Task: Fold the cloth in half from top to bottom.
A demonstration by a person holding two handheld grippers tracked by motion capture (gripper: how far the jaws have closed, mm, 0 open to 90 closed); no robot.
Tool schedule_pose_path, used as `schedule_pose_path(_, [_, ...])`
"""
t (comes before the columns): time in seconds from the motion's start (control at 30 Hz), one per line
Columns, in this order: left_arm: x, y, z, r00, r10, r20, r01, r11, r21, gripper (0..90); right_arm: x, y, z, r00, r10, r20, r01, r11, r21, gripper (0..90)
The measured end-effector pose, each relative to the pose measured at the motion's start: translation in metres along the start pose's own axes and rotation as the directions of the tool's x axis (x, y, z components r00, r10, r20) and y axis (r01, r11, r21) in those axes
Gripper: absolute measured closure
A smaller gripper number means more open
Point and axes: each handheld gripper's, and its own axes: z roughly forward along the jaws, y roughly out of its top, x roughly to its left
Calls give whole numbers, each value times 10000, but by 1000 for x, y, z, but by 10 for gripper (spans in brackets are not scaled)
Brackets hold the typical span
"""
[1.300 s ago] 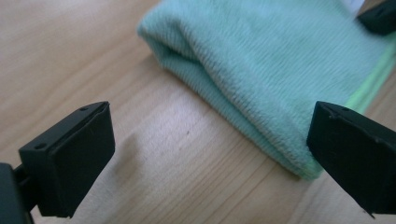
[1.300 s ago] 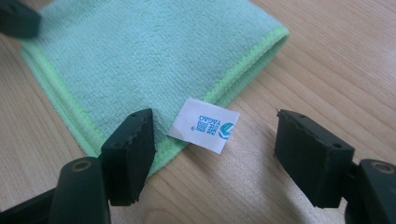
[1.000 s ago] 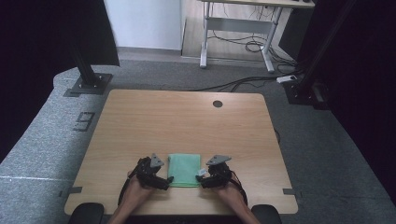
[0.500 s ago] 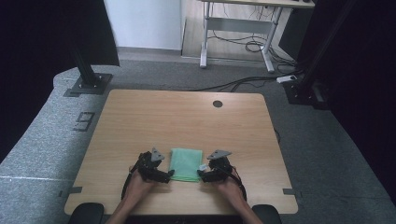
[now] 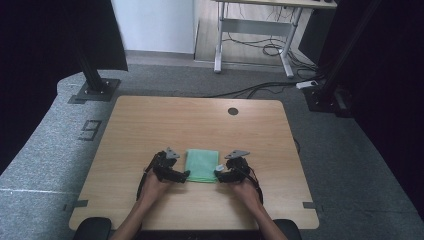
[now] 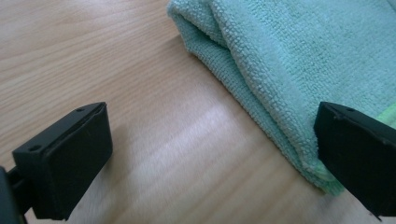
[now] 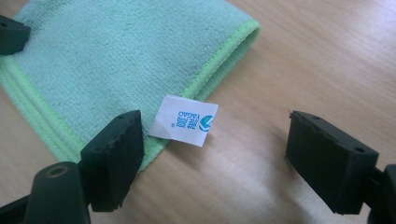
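A folded green cloth [image 5: 202, 165] lies flat on the wooden table [image 5: 150, 125], near the person's side. My left gripper [image 5: 186, 175] is at the cloth's near left corner and stands open. In the left gripper view, one jaw of the left gripper [image 6: 212, 158] hovers over the cloth [image 6: 299, 60] edge and the other over bare wood. My right gripper [image 5: 218, 173] is at the near right corner, also open. In the right gripper view, one jaw of the right gripper [image 7: 219, 158] is over the cloth [image 7: 116, 60] hem beside a white label [image 7: 184, 120].
The table has a round cable hole [image 5: 233, 111] at the far side. Black stand bases [image 5: 92, 90] sit on the grey floor beyond the table's far corners. A white desk frame [image 5: 250, 35] and cables stand farther back.
Both hands have slid away from the person, up the table. The cloth between them appears to lie a little farther up as well. Both sets of jaws stay open.
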Motion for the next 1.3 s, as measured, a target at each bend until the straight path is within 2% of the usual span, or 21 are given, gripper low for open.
schedule_pose_path(0.53, [10,23,21,9998,-147,-124,147,9999,-42,0,-27,12,13,9980,466,433,-457,9987,-213,202])
schedule_pose_path(0.97, [18,31,27,9991,-327,-256,325,9995,-46,0,-34,19,20,9969,574,542,-561,9981,-258,203])
schedule_pose_path(1.3, [20,32,28,9994,-306,-176,305,9995,-67,0,-35,20,21,9969,568,543,-554,9981,-261,202])
